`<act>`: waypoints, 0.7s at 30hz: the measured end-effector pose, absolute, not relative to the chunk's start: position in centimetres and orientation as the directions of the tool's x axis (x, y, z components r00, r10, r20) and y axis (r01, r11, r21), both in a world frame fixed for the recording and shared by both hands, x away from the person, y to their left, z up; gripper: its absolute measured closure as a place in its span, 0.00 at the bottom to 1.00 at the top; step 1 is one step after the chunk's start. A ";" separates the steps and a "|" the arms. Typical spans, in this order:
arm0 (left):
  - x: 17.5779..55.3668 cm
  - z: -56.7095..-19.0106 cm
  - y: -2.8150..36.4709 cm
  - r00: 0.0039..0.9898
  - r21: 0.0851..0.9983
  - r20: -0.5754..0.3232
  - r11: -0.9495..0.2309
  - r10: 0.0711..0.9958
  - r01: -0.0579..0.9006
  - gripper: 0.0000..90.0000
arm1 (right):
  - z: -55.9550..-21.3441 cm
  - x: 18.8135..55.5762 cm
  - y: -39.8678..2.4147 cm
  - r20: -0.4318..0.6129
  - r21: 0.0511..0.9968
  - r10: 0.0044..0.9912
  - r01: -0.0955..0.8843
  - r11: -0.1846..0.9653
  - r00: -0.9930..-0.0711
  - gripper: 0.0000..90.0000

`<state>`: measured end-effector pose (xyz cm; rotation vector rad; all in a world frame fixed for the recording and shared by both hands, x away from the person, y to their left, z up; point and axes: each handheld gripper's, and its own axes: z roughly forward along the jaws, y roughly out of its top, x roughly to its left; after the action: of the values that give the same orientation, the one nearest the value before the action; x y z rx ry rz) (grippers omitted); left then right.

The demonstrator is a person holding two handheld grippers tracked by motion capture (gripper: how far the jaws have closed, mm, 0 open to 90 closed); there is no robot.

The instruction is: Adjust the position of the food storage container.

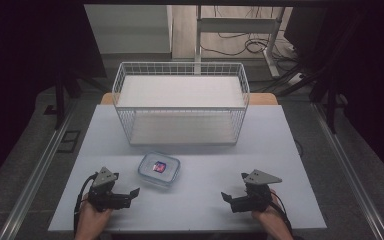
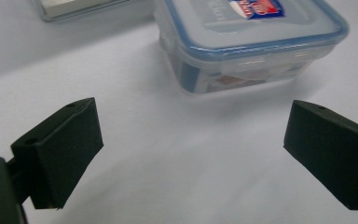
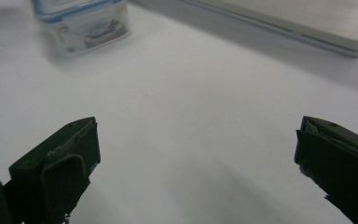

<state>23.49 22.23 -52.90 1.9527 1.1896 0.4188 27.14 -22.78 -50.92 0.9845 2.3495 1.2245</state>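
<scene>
Clear plastic forms the lidded container point(image 1: 159, 169), blue-rimmed with a red and blue label on top, which is set on the white surface point(image 1: 280, 145) just in front of the white wire basket point(image 1: 180, 102). The left claw point(image 1: 131, 194) is held spread wide, nothing between its jaws, near the container but apart from it. The right claw point(image 1: 228, 198) is likewise spread wide and empty, well apart from the container.
</scene>
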 end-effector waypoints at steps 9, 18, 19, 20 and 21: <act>24.1 -53.2 22.7 0.511 0.753 -0.136 -0.247 0.849 0.610 0.01 | -51.2 27.2 -22.1 -0.015 0.765 0.695 0.439 0.471 -0.719 0.00; 24.5 -53.5 22.9 0.530 0.728 -0.090 -0.308 0.843 0.612 0.08 | -51.1 27.4 -22.2 0.049 0.730 0.715 0.514 0.451 -0.697 0.02; 24.5 -53.4 22.9 0.534 0.731 -0.084 -0.312 0.841 0.607 0.09 | -51.1 27.5 -22.2 0.068 0.726 0.714 0.525 0.444 -0.697 0.03; 24.5 -53.4 22.8 0.536 0.734 -0.081 -0.314 0.840 0.602 0.11 | -51.1 27.5 -22.2 0.072 0.726 0.715 0.528 0.441 -0.696 0.03; 24.6 -53.2 22.8 0.538 0.741 -0.068 -0.318 0.840 0.592 0.12 | -51.1 27.5 -22.2 0.076 0.727 0.714 0.529 0.438 -0.696 0.03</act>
<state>24.61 22.79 -53.19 2.0372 1.1553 0.4295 27.51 -22.16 -51.11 1.0815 2.4492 1.1069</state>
